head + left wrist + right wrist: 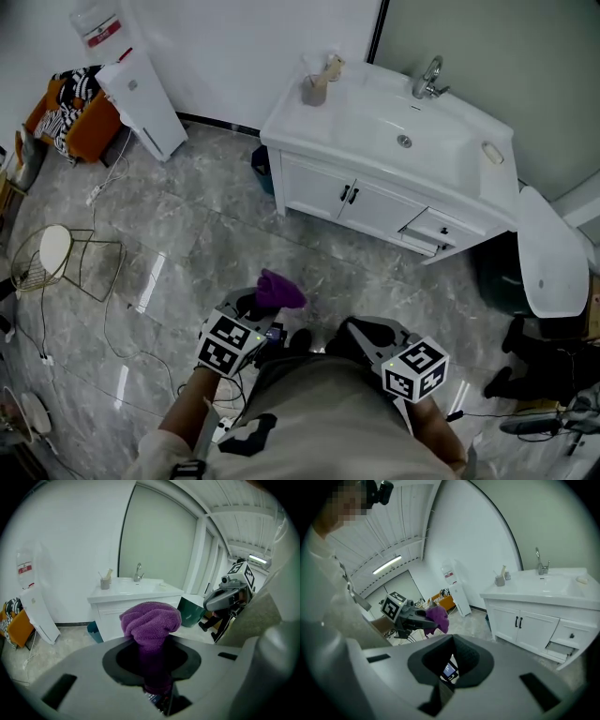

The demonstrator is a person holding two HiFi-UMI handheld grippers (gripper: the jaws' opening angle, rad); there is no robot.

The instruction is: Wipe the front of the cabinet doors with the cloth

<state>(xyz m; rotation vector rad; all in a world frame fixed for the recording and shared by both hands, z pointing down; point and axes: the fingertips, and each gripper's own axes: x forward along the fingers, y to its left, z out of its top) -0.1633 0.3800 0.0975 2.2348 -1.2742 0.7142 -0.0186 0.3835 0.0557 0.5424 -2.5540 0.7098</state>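
Observation:
A crumpled purple cloth (278, 290) sticks out of my left gripper (265, 307), which is shut on it low over the grey floor. In the left gripper view the cloth (151, 622) bulges above the jaws of the left gripper (154, 660) and hides part of the cabinet. The white vanity cabinet stands ahead, its two doors (345, 199) closed, with dark handles. Well short of the cabinet, my right gripper (362, 334) is held close to my body. In its own view the right gripper (450, 663) has its jaws together with nothing between them, and the doors (529, 627) lie to the right.
A drawer (427, 232) right of the doors hangs slightly open. On the countertop are a cup of brushes (316, 86) and a faucet (427, 79). A white lidded fixture (553, 255) stands right, a leaning white panel (145, 101) and a wire stand (58, 255) left. Cables (112, 330) cross the floor.

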